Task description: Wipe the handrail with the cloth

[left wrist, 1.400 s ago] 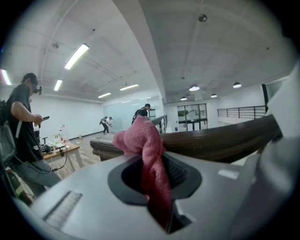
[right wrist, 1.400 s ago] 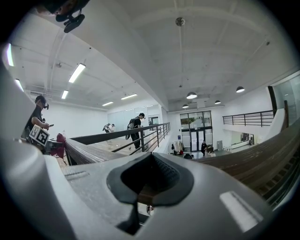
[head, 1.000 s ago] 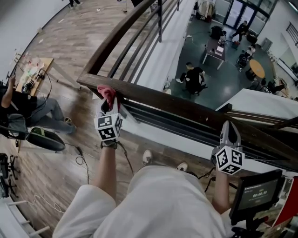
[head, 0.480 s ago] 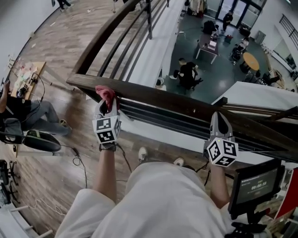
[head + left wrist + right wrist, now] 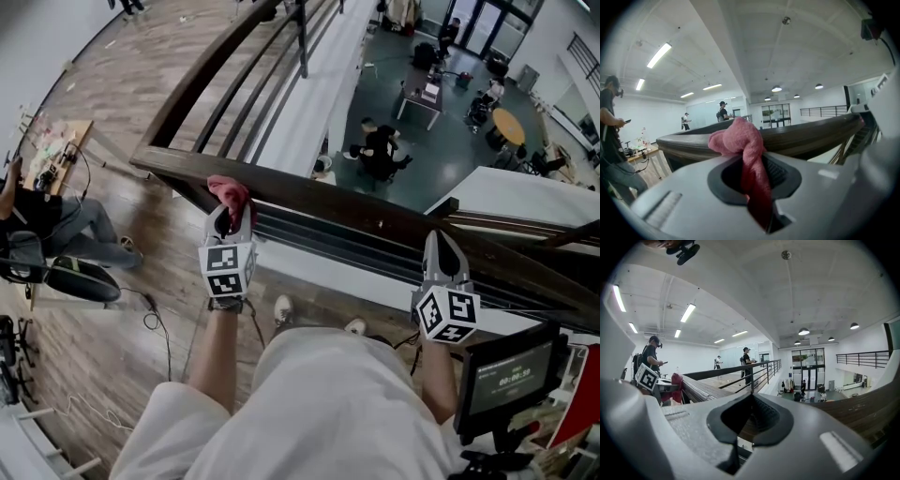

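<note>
- A mezzanine with a plank floor (image 5: 122,122) looks over an open lower hall (image 5: 422,131), where people sit at benches towards 1 o'clock in the head view. A dark wooden handrail (image 5: 375,220) runs across from 9 o'clock to 4 o'clock.
- The left claw (image 5: 229,214) is clamped on a pink cloth (image 5: 230,192). The cloth bunches up out of the jaws and sits against the top of the handrail, at about 10 o'clock in the head view.
- The right claw (image 5: 439,242) has its jaws together with nothing in them. It sits at the rail towards 4 o'clock, well apart from the cloth. It seems to rest on the wood, though the view does not settle that.
- Main risk: only a narrow twist of cloth runs down between the left jaws. Drag along the wood could pull it free, and it would fall over the rail into the hall below.
- Second risk: the cloth is a tight wad, so it may touch only a thin strip of the rail and leave the far side unwiped.
- Third risk: a cable (image 5: 155,314) loops on the floor at 8 o'clock, near the person's feet. Side-stepping along the rail could catch it.
</note>
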Available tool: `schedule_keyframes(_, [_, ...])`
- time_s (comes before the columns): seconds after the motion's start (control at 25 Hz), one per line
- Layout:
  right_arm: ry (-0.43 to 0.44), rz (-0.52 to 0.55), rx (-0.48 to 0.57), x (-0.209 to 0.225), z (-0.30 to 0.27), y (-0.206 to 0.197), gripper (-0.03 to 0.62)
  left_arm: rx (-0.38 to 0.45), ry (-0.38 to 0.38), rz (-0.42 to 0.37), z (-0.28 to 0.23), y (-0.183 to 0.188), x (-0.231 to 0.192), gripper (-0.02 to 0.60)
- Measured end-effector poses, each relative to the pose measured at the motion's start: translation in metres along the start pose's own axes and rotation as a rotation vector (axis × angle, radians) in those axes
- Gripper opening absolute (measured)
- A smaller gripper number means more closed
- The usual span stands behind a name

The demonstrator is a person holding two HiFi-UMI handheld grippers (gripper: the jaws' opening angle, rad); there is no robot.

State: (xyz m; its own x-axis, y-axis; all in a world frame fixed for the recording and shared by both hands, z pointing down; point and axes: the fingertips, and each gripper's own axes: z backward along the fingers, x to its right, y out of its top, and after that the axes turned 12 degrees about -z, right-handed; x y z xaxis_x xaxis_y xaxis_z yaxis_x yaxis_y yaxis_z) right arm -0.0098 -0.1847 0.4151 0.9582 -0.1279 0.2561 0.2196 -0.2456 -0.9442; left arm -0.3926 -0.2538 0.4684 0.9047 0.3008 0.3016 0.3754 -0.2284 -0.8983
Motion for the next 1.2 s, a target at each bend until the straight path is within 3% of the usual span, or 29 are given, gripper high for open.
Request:
schedule_keyframes(0.12, [0.006,-0.006,-0.009,0.008,0.001,0.003,0.003,0.01,0.001,-0.009,-0.001,0.008,0.013,0.075])
schedule_keyframes(0.4, [0.048,-0.006,-0.019,0.009,0.011,0.003,0.003,0.012,-0.078,-0.029,0.008,0.024,0.066,0.075])
schedule_keyframes(0.84, [0.039,0.02,-0.035,0.041,0.029,0.004,0.003,0.043,-0.095,-0.037,0.007,0.034,0.107,0.075])
schedule_keyframes(1.2, [0.071,0.025,-0.06,0.04,0.022,-0.002,0.003,0.059,-0.19,-0.085,0.009,0.049,0.163,0.075])
